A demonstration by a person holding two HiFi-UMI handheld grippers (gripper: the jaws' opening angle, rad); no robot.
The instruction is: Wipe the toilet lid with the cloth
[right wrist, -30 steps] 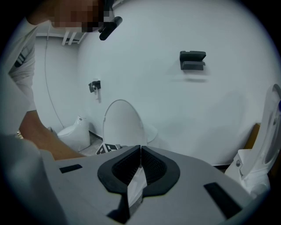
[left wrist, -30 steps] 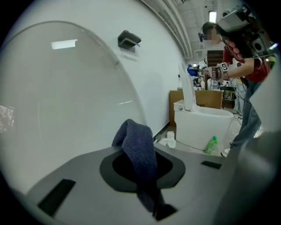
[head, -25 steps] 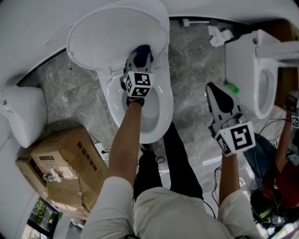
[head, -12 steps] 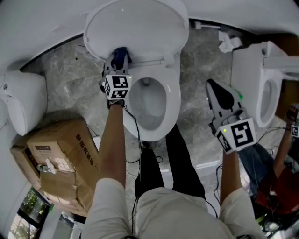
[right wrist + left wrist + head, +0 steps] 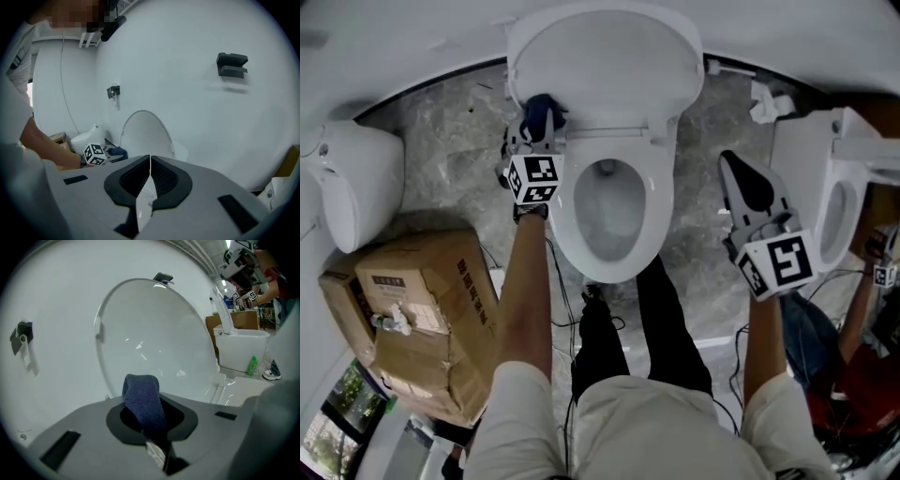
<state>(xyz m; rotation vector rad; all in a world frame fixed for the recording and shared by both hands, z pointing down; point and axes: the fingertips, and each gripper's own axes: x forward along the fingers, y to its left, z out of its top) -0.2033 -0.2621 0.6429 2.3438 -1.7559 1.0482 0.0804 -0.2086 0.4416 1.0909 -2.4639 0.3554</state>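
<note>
Across the base of the raised white oval plastic toilet lid [image 5: 602, 66], my left gripper [image 5: 534, 129] has swept to the lower left edge. It is clamped on the folded dark blue cloth [image 5: 546, 105], held at that edge. My right gripper [image 5: 729, 164] hangs closed and empty, well apart. I judge the wiping to be underway, with the upper lid still to do.

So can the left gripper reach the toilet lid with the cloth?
Probably yes: the left gripper holds the cloth right by the lower left edge of the raised lid, and nothing stands between them.
</note>
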